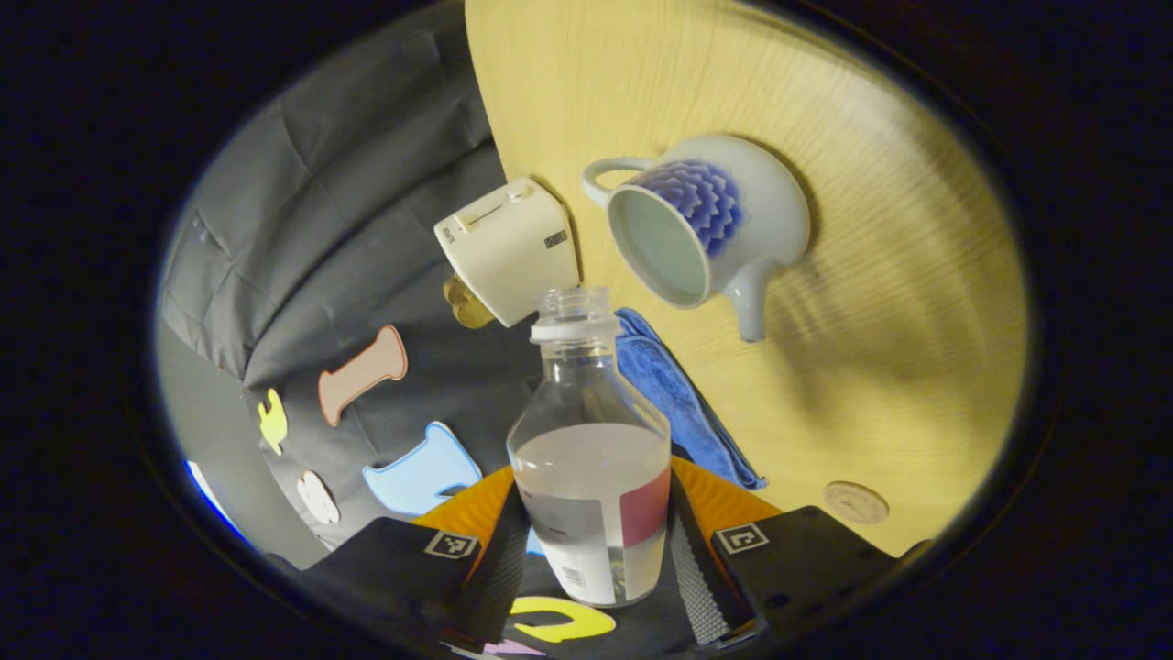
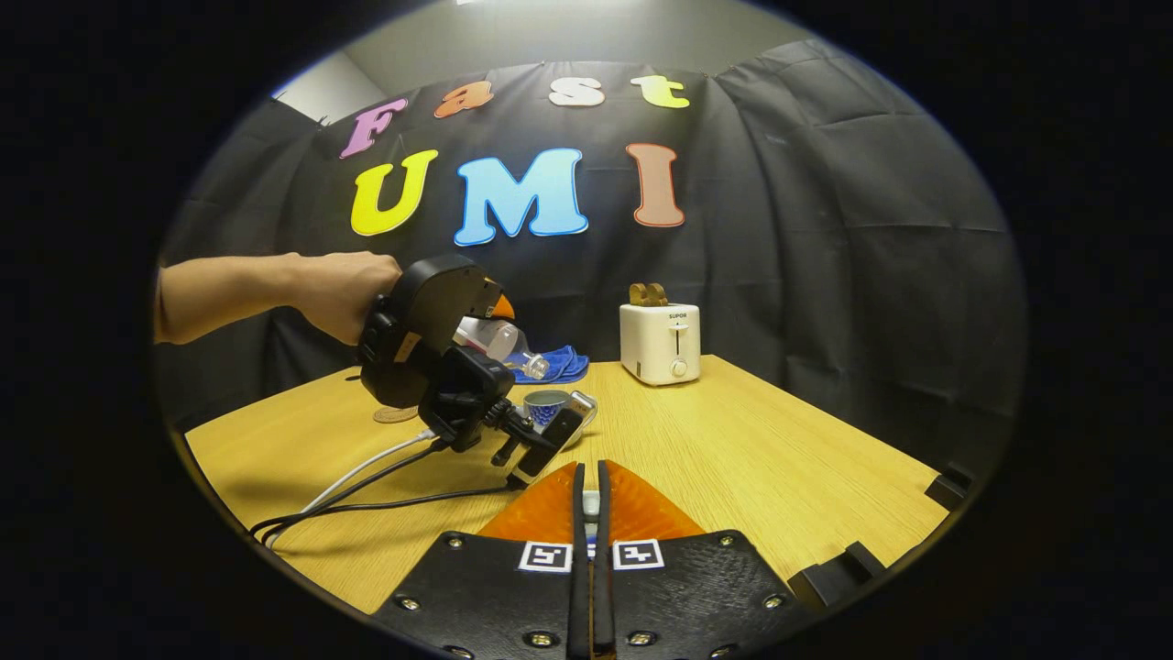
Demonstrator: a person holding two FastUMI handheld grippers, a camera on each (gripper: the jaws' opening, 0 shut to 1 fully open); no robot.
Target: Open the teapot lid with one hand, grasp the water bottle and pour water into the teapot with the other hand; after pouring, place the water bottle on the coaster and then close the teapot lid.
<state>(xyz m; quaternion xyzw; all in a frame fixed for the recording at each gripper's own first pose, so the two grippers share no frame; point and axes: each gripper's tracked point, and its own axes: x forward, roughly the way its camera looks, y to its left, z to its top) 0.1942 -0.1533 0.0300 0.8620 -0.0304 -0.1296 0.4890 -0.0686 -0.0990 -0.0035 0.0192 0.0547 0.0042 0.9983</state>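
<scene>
**Bottle tilted over the uncovered teapot, lid pinched in the other gripper**

A yellow wooden table [image 2: 733,440] is seen beyond both pairs of jaws. Towards its far edge, ahead of the right gripper [image 2: 591,513] and a little to the right, a white toaster [image 2: 660,342] is stood with toast in its slot; a folded blue cloth [image 2: 559,365] is laid to the toaster's left. In the right gripper view, the left gripper [image 2: 527,449] is held by a hand [image 2: 334,293] directly ahead of the right jaws, and much of the teapot [image 2: 550,408] is hidden behind it; cables [image 2: 367,490] are trailed from it across the table.

In the left gripper view, the water bottle [image 1: 591,458] is clamped between the left gripper's [image 1: 596,550] fingers, uncapped and partly filled, with its neck pointed ahead of the jaws. Past the bottle's mouth and slightly right, the teapot [image 1: 706,220] is seen with its opening uncovered, apart from the bottle. The toaster [image 1: 509,247] and the cloth [image 1: 678,394] are seen just behind the bottle's neck. A round coaster [image 1: 855,502] is laid to the right of the jaws, well apart from the teapot.

The right jaws are brought nearly together, and a small pale piece [image 2: 591,504] is glimpsed between them; whether it is the teapot lid cannot be told.
</scene>
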